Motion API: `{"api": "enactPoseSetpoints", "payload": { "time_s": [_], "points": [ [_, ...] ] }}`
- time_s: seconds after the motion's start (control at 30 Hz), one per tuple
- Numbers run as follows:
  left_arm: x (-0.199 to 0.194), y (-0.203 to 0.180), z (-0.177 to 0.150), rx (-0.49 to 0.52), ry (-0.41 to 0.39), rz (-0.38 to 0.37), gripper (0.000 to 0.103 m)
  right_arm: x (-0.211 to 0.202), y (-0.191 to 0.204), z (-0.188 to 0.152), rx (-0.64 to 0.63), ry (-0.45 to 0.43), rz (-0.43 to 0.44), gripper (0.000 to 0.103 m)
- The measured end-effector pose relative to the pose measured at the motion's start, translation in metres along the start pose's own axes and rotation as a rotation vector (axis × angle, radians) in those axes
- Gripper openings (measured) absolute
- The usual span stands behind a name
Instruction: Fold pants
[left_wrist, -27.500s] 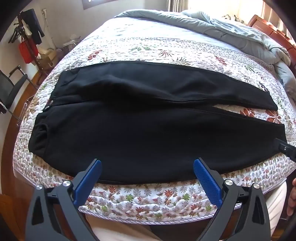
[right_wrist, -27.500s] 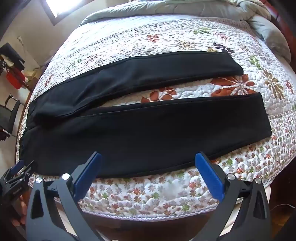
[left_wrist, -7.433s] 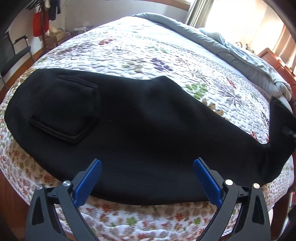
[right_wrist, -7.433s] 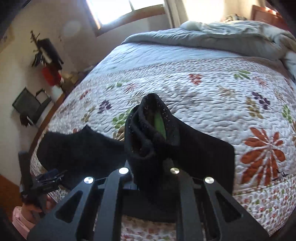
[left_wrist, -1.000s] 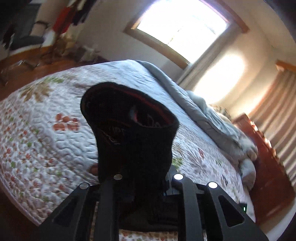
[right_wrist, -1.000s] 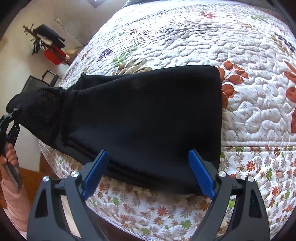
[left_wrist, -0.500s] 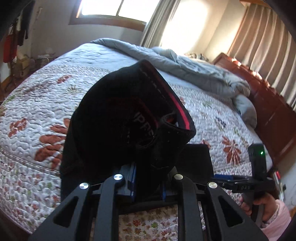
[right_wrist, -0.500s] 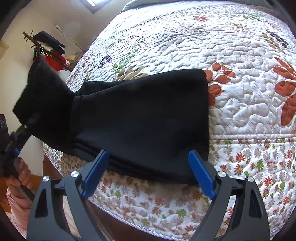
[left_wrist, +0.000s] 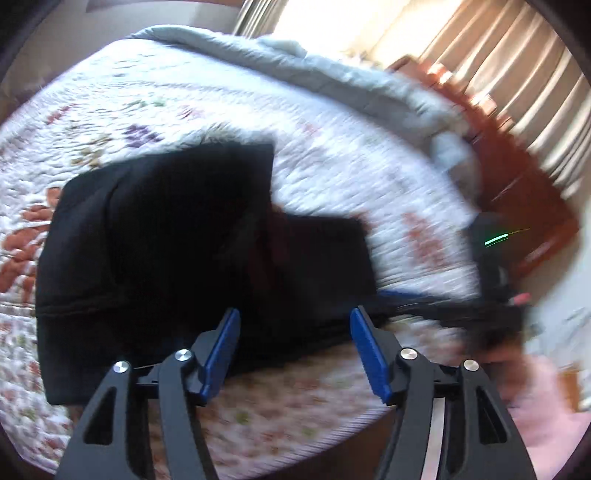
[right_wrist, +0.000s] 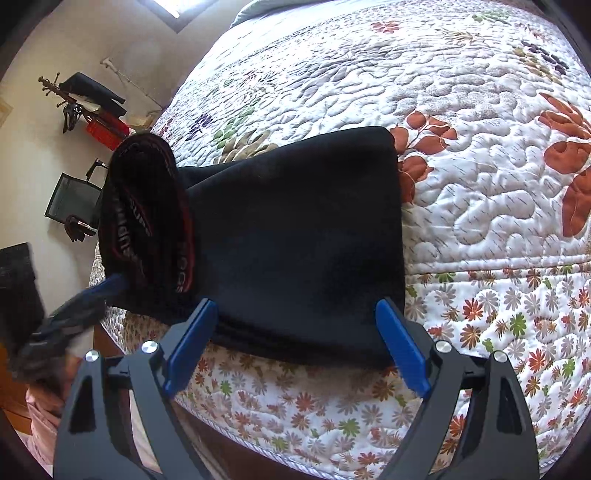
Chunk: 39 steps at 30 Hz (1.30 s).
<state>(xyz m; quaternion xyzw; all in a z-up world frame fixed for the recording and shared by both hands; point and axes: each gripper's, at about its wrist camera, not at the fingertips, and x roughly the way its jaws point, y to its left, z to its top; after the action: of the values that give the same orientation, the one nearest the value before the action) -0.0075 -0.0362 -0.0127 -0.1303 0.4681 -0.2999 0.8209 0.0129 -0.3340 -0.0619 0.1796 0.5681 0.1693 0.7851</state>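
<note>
The black pants (right_wrist: 303, 236) lie folded in a compact stack near the bed's front edge. Their waistband end (right_wrist: 147, 218), with red trim and lettering, stands curled up at the stack's left side. In the blurred left wrist view the pants (left_wrist: 166, 243) lie just beyond my left gripper (left_wrist: 295, 343), which is open and empty. The left gripper shows as a blur at the lower left of the right wrist view (right_wrist: 70, 317), beside the waistband. My right gripper (right_wrist: 295, 339) is open and empty at the stack's near edge.
The floral quilt (right_wrist: 480, 110) covers the bed, and its front edge (right_wrist: 332, 424) drops off below the grippers. A grey duvet (left_wrist: 332, 74) is bunched at the far end. A wooden headboard (left_wrist: 535, 192) stands at the right. A chair and coat rack (right_wrist: 77, 110) stand beyond the left side.
My left gripper has opened and let go of the waistband, which now rests on the stack. The left view has swung quickly and is blurred. The right gripper has stayed open and barely moved.
</note>
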Motion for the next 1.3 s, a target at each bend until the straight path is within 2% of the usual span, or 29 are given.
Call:
{"api": "enactPoseSetpoints", "payload": {
  "time_s": [0.07,0.13,0.17,0.23,0.37,0.47,0.57,0.63,0.7,0.8,0.87,0.97,1.03,1.1,1.2,1.23,1.27,1.3],
  "points": [
    [-0.034,0.005,0.006,-0.015,-0.096,-0.022,0.072,-0.001,0.001,0.0,-0.003,0.003,-0.007,0.088],
    [-0.057,0.019,0.013,-0.031,-0.171,0.053,0.077,-0.003,0.004,0.0,-0.004,0.0,-0.019,0.088],
    [-0.064,0.032,0.016,-0.046,-0.191,0.139,0.077,-0.004,0.005,0.0,-0.006,-0.002,-0.024,0.088],
    [-0.064,0.061,0.017,-0.099,-0.181,0.246,0.077,-0.003,0.008,0.001,-0.016,-0.003,-0.031,0.088],
    [-0.038,0.1,0.009,-0.179,-0.096,0.37,0.074,0.005,0.006,-0.001,-0.024,0.01,-0.059,0.088],
    [-0.018,0.106,0.001,-0.176,-0.049,0.396,0.074,0.009,0.01,-0.002,-0.048,0.02,-0.086,0.088],
    [-0.003,0.093,-0.003,-0.1,-0.035,0.462,0.081,0.012,0.013,-0.001,-0.063,0.033,-0.117,0.088],
    [0.007,0.087,-0.005,-0.053,-0.003,0.477,0.086,0.013,0.016,0.002,-0.059,0.043,-0.137,0.089],
    [0.008,0.087,-0.005,-0.029,0.013,0.487,0.086,0.01,0.023,0.007,-0.056,0.042,-0.15,0.089],
    [-0.006,0.091,0.002,-0.101,-0.005,0.42,0.086,0.002,0.038,0.013,-0.077,0.03,-0.098,0.089],
    [-0.02,0.094,0.006,-0.143,-0.049,0.385,0.086,-0.002,0.057,0.018,-0.121,0.027,-0.067,0.089],
    [-0.033,0.1,0.006,-0.17,-0.061,0.422,0.086,0.001,0.088,0.026,-0.193,0.039,-0.001,0.089],
    [-0.039,0.106,0.004,-0.187,-0.064,0.421,0.086,0.006,0.108,0.03,-0.235,0.051,0.061,0.089],
    [-0.037,0.112,0.0,-0.198,-0.039,0.429,0.087,0.014,0.125,0.033,-0.263,0.069,0.112,0.089],
    [-0.029,0.116,-0.008,-0.202,-0.004,0.441,0.087,0.03,0.142,0.037,-0.295,0.099,0.111,0.088],
    [-0.025,0.117,-0.01,-0.208,0.003,0.436,0.087,0.037,0.145,0.038,-0.3,0.113,0.108,0.085],
    [-0.022,0.119,-0.014,-0.215,0.012,0.432,0.087,0.043,0.147,0.04,-0.299,0.133,0.117,0.074],
    [-0.02,0.121,-0.016,-0.219,0.015,0.429,0.088,0.049,0.148,0.04,-0.293,0.155,0.139,0.055]
  ]
}}
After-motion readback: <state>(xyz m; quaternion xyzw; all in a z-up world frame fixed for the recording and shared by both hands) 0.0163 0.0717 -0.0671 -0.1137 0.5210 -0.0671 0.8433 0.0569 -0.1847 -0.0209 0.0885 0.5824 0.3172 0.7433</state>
